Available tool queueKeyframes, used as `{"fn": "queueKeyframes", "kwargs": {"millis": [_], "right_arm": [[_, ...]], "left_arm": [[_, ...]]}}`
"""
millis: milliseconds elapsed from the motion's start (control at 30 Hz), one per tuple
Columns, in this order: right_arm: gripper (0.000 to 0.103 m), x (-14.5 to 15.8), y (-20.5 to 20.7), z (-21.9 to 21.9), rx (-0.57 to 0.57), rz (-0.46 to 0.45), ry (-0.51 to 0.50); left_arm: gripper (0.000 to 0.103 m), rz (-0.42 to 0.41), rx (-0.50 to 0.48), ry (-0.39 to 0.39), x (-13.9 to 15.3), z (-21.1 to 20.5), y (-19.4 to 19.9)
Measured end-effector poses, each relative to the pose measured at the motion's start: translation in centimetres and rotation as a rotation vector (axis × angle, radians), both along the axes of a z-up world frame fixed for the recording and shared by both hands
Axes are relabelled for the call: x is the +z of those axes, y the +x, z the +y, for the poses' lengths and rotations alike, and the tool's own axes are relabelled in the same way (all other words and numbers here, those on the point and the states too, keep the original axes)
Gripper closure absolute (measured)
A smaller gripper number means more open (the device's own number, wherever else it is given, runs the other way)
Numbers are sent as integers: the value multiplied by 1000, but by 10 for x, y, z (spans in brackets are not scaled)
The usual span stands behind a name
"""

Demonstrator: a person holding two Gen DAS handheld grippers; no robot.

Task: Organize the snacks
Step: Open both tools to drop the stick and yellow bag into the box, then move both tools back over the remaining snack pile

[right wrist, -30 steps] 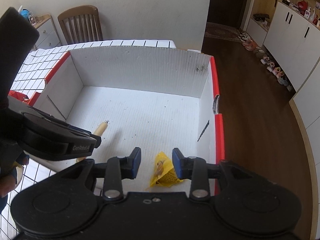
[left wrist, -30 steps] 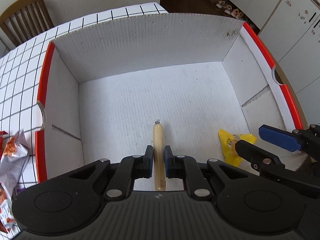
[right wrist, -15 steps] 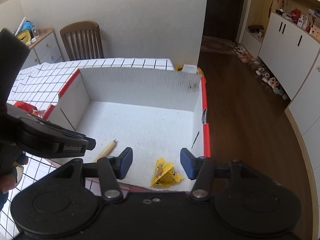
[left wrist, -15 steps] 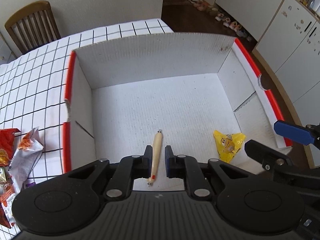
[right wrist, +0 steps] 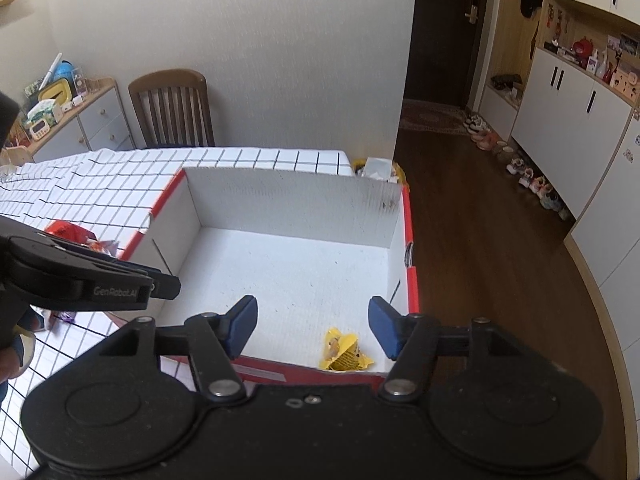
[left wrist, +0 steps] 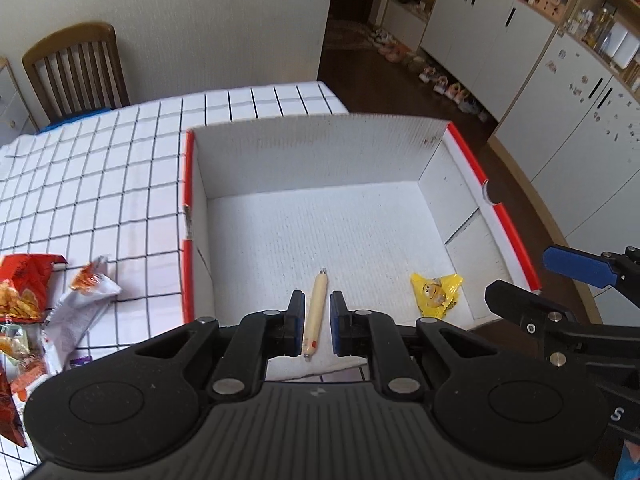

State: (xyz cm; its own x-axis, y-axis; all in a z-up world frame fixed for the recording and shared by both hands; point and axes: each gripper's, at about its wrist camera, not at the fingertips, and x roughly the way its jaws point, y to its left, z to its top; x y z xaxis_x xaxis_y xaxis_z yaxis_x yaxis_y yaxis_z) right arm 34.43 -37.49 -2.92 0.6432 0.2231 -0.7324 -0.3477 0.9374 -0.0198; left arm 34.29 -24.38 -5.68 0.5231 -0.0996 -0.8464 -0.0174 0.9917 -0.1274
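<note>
Both grippers hang over the box (left wrist: 320, 160). The left gripper (left wrist: 317, 322) stands slightly apart, the sausage stick (left wrist: 315, 312) lying loose below; the right gripper (right wrist: 312, 330) gapes wide, yellow packet (right wrist: 346, 354) at its five o'clock.

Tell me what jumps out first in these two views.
The big white box with red edges fills both views, sitting on the gridded tablecloth. Inside it, near the front, lie a sausage stick and, to its right, a yellow packet. The left gripper and right gripper both hang open above them, and more snack bags wait on the cloth left of the box.
</note>
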Motion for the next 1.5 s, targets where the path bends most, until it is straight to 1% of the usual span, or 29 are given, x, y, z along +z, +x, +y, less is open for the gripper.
{"fn": "queueKeyframes", "kwargs": {"millis": [67, 300, 600, 833, 1133, 1267, 1400, 1467, 1500], "right_arm": [[40, 4, -5, 1, -2, -10, 10], [39, 17, -24, 9, 0, -50, 35], [34, 36, -52, 27, 16, -110, 92], [30, 46, -73, 53, 52, -139, 124], [24, 46, -93, 90, 99, -137, 153], [19, 47, -104, 108, 130, -159, 154], [15, 45, -113, 127, 171, -171, 163], [10, 45, -117, 137, 189, -175, 170], [8, 44, -120, 141, 195, -176, 177]], "left_arm": [[91, -32, 0, 7, 7, 4, -8], [91, -91, -11, -12, 27, 19, -33], [91, -162, -23, -22, 49, 45, -74], [90, -186, -9, -47, 55, 75, -105], [90, -237, 30, -51, 62, 120, -153], [90, -243, 45, -61, 62, 143, -170], [90, -266, 70, -34, 62, 165, -190], [88, -274, 84, -26, 62, 177, -198], [82, -277, 91, -26, 62, 183, -202]]}}
